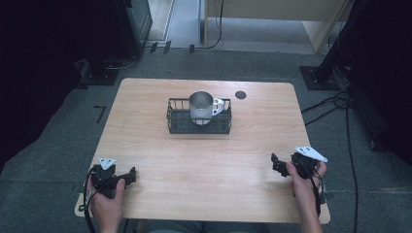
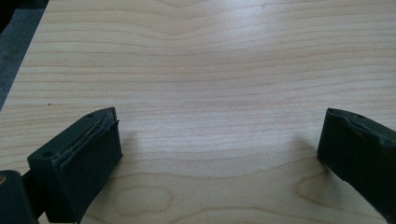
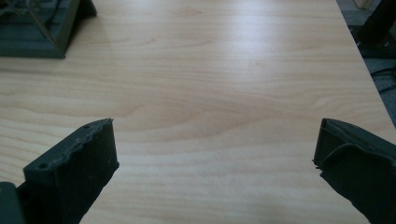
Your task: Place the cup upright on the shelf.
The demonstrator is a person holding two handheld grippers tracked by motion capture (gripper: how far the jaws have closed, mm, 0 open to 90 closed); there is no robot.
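We hold both tools, left tool [image 1: 130, 175] and right tool [image 1: 276, 163], spread wide over the table [image 1: 204, 160], well apart from what seems a metal mug [image 1: 201, 107] in the wire basket [image 1: 176, 124].

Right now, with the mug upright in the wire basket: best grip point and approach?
Take the mug by its rim, from above: it stands upright, mouth open, and the basket walls block its lower sides. The handle points right, so the right gripper, jaws open, looks better placed.

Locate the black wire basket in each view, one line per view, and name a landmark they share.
High view: wire basket at table centre, far half, holding a metal mug.
Left gripper view: not in it.
Right gripper view: basket corner at top left.
Shared landmark: the light wooden table.
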